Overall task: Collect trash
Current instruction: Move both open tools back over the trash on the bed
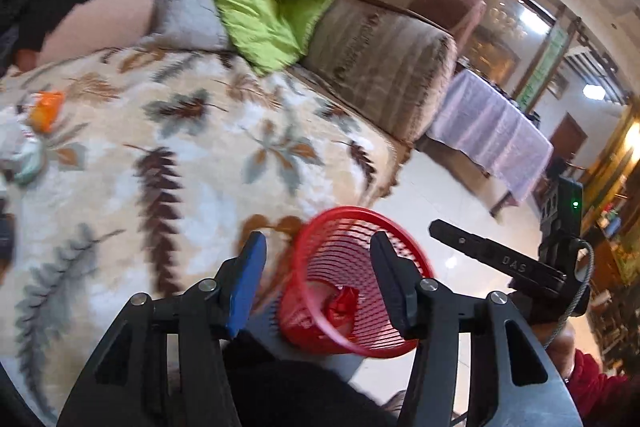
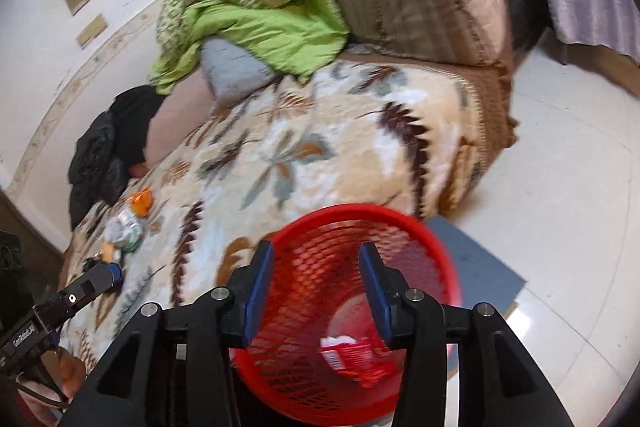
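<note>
A red mesh wastebasket (image 1: 344, 215) (image 2: 352, 213) stands on the floor by the edge of the leaf-patterned blanket (image 1: 192, 155) (image 2: 320, 155). Red and white wrappers (image 1: 342, 307) (image 2: 352, 353) lie in its bottom. My left gripper (image 1: 318, 243) hangs over the basket's near rim, open, with nothing between its pads. My right gripper (image 2: 316, 249) is open above the basket mouth, also holding nothing. On the blanket's far left lie an orange wrapper (image 1: 46, 109) (image 2: 142, 201) and crumpled white-green trash (image 1: 24, 155) (image 2: 124, 231).
A green quilt (image 1: 248, 3) (image 2: 256, 27), a grey pillow (image 1: 184, 15) and a black jacket (image 2: 104, 159) lie at the back of the sofa. A grey-blue mat (image 2: 480, 267) sits under the basket on white tile floor (image 2: 560, 167). A lilac-clothed table (image 1: 492, 131) stands to the right.
</note>
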